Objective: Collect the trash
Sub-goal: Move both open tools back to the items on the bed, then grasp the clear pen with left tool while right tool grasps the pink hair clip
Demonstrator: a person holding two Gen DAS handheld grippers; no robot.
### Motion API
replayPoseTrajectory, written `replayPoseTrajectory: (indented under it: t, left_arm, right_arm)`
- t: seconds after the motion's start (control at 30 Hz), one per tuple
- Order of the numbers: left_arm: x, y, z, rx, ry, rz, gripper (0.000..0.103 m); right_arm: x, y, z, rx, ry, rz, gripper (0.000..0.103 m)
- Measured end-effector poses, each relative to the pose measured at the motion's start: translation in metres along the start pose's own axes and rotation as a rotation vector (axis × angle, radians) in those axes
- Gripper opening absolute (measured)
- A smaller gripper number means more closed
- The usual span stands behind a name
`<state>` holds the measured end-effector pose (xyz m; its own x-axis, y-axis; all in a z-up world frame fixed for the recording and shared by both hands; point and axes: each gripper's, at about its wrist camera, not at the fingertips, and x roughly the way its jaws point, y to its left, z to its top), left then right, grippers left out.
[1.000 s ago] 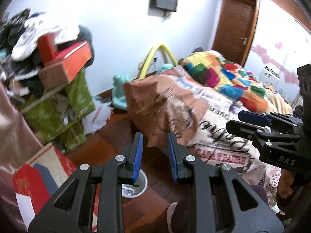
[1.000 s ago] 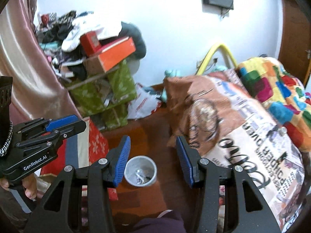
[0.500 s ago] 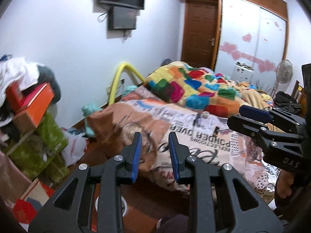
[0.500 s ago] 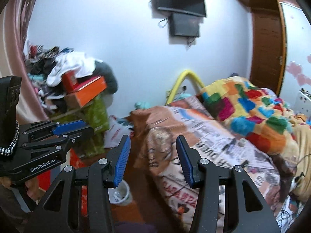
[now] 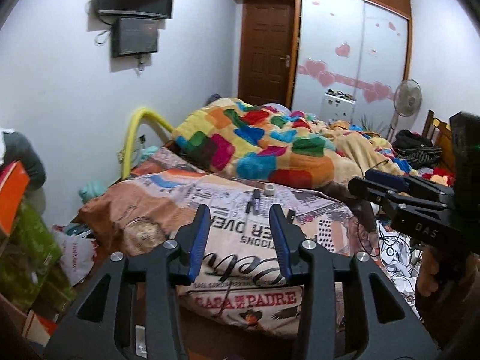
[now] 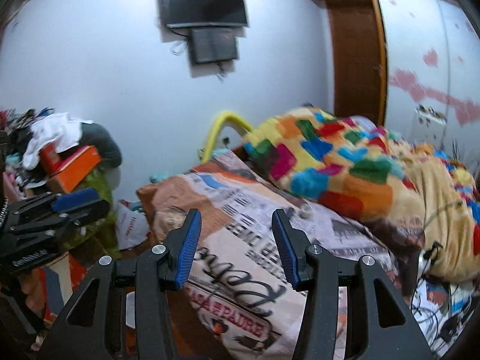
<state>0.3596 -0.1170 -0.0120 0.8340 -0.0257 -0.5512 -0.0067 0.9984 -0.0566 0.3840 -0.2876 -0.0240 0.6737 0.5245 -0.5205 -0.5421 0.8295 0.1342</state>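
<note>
Left gripper (image 5: 239, 240) over near edge of bed (image 5: 246, 258); jaws opening, nothing between them; right gripper (image 6: 235, 244) parted, empty, over same edge; marker (image 5: 255, 200) and small tape roll (image 5: 270, 189) lie on printed cover at 12 o'clock of left gripper, just short of patchwork blanket (image 5: 255, 147); white bag (image 5: 75, 255) on floor at 9 o'clock; narrow floor strip between bed and box pile (image 6: 72, 168); wall clear above.
</note>
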Motion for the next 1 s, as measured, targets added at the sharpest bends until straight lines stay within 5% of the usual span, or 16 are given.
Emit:
replayPoseTrajectory:
  t: [0.17,0.4,1.0]
  left_arm:
    - [0.052,-0.010,0.010,0.013,0.034,-0.042,0.051]
    - [0.147,-0.011,0.002,0.005,0.141,-0.093,0.051]
    - [0.358,0.003,-0.056,0.000,0.428,-0.136,0.051]
  right_arm:
    - [0.026,-0.045,-0.008,0.044,0.060,-0.087,0.045]
    - [0.073,-0.099,-0.025,0.108,0.161,-0.163,0.045]
    - [0.218,-0.164,-0.090,0.219,0.399,-0.189,0.045]
